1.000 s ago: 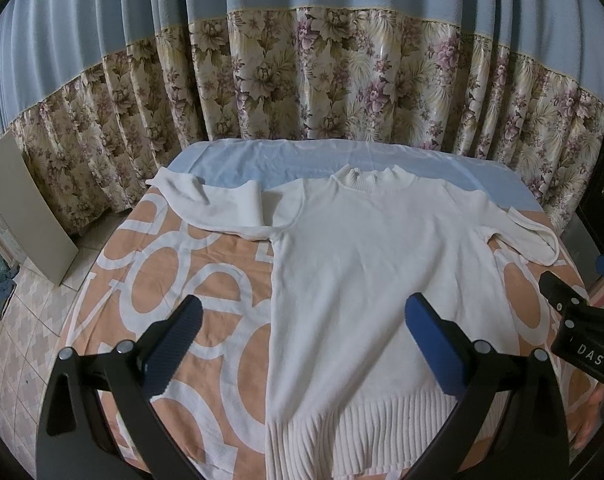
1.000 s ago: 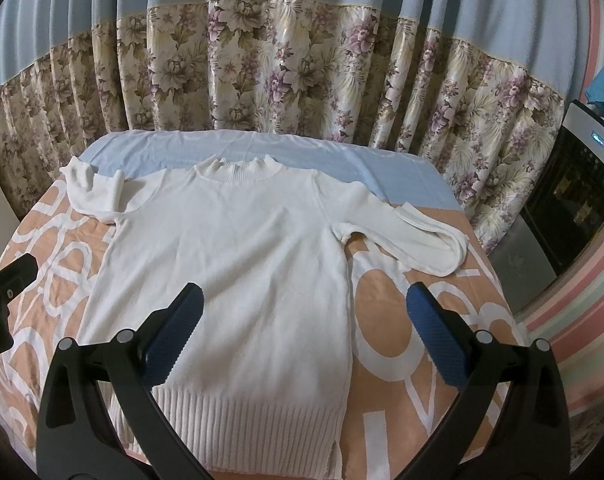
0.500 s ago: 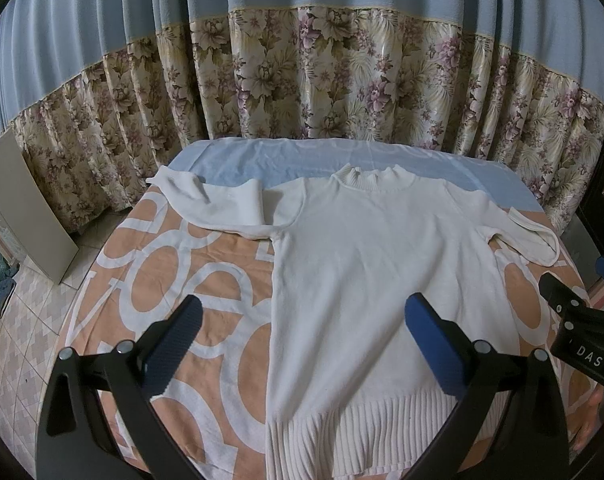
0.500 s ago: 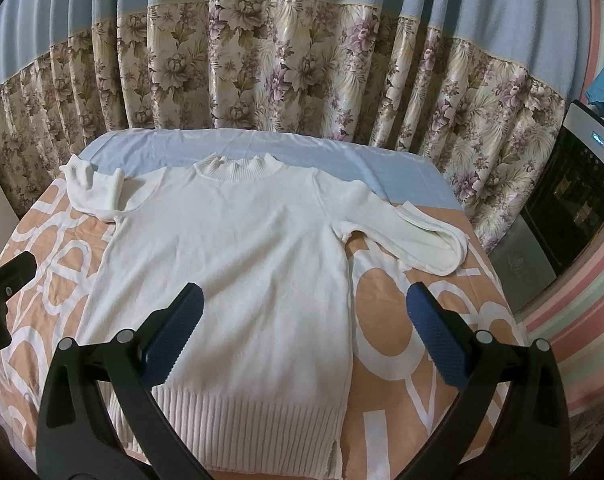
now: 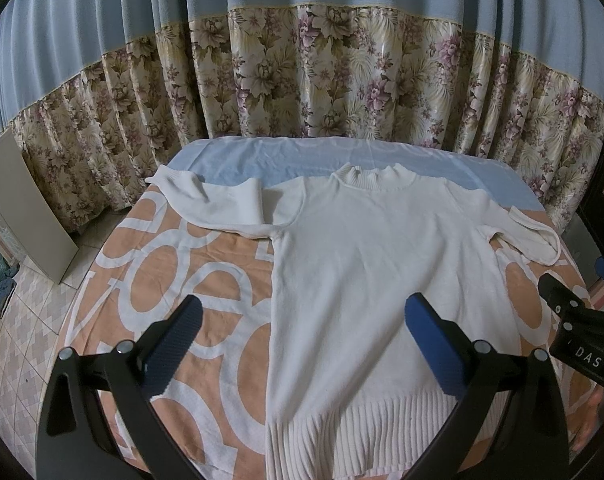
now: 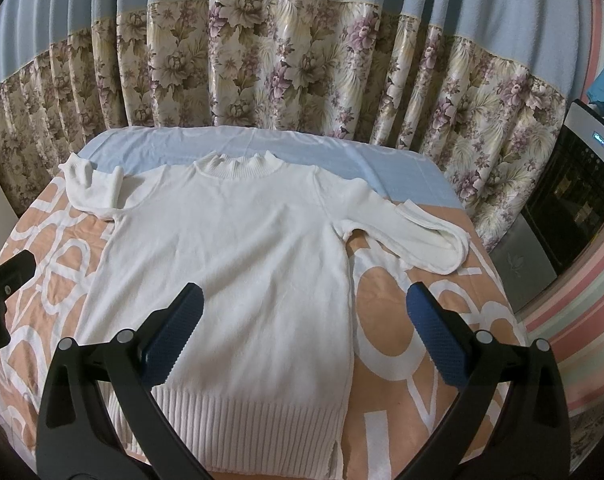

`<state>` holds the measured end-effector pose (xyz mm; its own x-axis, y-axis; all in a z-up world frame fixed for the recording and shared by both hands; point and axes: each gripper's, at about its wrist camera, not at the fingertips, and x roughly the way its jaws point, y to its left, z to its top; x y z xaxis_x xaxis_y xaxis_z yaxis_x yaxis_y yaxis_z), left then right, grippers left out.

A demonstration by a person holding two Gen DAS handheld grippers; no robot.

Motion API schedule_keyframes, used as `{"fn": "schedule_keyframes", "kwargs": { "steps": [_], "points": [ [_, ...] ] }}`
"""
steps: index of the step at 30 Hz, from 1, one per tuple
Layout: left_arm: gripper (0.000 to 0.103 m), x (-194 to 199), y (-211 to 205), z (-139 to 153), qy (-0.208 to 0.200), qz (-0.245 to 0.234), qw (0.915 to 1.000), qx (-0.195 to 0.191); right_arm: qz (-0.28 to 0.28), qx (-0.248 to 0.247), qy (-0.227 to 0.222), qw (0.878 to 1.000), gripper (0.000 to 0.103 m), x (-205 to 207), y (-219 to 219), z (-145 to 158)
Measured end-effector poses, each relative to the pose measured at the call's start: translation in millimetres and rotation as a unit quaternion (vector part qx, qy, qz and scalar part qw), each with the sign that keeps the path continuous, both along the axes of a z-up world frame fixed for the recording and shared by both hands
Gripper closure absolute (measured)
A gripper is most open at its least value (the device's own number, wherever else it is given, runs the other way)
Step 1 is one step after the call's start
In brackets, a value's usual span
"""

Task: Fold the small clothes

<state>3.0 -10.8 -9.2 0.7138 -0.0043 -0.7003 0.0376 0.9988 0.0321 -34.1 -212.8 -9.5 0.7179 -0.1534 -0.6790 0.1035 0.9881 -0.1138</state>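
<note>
In the left wrist view, a white sweater (image 5: pixel 366 280) is seen spread flat, front up, on a table covered with an orange and white cloth (image 5: pixel 190 300). The collar points toward the flowered curtain (image 5: pixel 302 80) behind the table, and the ribbed hem lies nearest the camera. One sleeve is doubled back on itself at the far left, and the other is bent near the right edge. The left gripper (image 5: pixel 300 342) is held above the near part of the sweater with its jaws spread wide and nothing between them; one blue pad is over the cloth, the other over the sweater. Part of the right gripper (image 5: pixel 574 332) is seen at the right edge, but its jaws are not shown here.

In the right wrist view, the sweater (image 6: pixel 238 264) is seen from further right, with the bent sleeve lying on the cloth (image 6: pixel 390 320). The right gripper (image 6: pixel 302 340) is likewise wide apart and empty, held over the hem side. A dark appliance (image 6: pixel 574 200) stands at the right.
</note>
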Motion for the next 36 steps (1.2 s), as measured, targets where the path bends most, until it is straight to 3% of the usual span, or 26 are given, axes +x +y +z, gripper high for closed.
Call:
{"fn": "schedule_keyframes", "kwargs": {
  "steps": [18, 25, 36],
  "points": [
    [0.002, -0.3, 7.9, -8.4, 0.002, 0.001, 1.0000, 0.000, 0.004, 0.000, 0.009, 1.000, 0.003, 5.6, 1.6, -20.5],
    [0.002, 2.1, 13.3, -20.2, 0.014, 0.001, 0.9999, 0.000, 0.008, -0.002, 0.022, 1.000, 0.003, 28.3, 4.6, -19.8],
    [0.002, 42.0, 22.0, -30.2, 0.037, 0.009, 0.9993, 0.001, 0.019, 0.007, 0.033, 0.999, 0.003, 61.9, 12.6, -30.9]
  ]
}}
